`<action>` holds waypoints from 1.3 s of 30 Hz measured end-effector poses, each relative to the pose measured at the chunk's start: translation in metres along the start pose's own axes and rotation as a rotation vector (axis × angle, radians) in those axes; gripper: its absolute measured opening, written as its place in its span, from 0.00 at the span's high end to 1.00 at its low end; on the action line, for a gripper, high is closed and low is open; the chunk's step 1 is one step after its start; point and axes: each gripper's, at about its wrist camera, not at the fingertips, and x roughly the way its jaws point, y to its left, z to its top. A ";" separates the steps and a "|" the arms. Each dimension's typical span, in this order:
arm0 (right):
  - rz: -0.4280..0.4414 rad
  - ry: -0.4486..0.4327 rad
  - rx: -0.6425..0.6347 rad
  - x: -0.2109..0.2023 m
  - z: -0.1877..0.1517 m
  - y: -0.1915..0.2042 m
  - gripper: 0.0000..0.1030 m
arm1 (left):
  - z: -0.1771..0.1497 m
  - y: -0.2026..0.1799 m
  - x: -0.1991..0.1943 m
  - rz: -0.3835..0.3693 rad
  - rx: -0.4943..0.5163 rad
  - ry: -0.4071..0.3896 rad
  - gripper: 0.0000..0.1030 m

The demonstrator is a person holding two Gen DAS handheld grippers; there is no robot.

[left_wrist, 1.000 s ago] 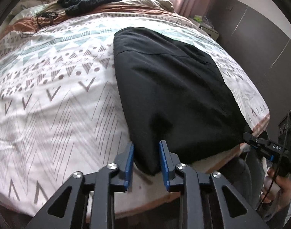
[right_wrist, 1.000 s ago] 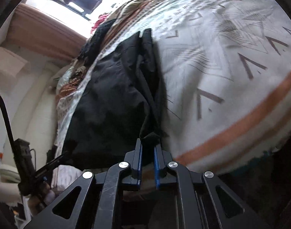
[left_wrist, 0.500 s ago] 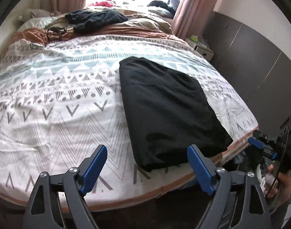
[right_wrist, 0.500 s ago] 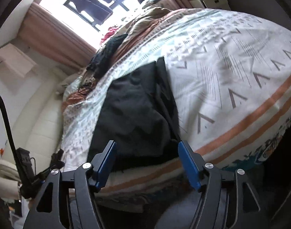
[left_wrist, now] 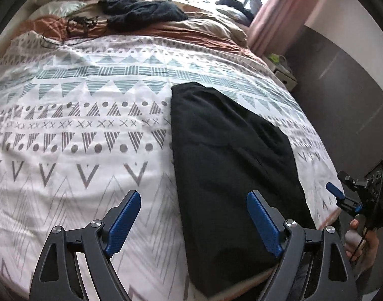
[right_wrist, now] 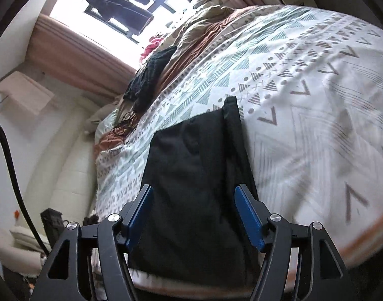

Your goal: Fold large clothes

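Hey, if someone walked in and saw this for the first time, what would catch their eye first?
Probably the black garment, folded into a long dark slab at the near right edge of the patterned bedspread, stark against its pale triangles and chevrons. Next, the left gripper and right gripper, both open with blue fingers, poised over its near end. Farther back, a dark knit pile lies near the window.
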 end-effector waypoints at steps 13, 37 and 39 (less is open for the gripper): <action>0.083 0.105 0.041 0.101 0.072 -0.030 0.35 | 0.063 -0.001 0.066 0.025 0.014 0.049 0.22; 0.002 0.129 -0.018 0.129 0.075 -0.043 0.98 | 0.102 -0.009 0.151 -0.031 0.039 0.140 0.68; -0.016 0.120 -0.003 0.124 0.076 -0.050 0.98 | 0.103 -0.014 0.152 -0.055 0.049 0.141 0.69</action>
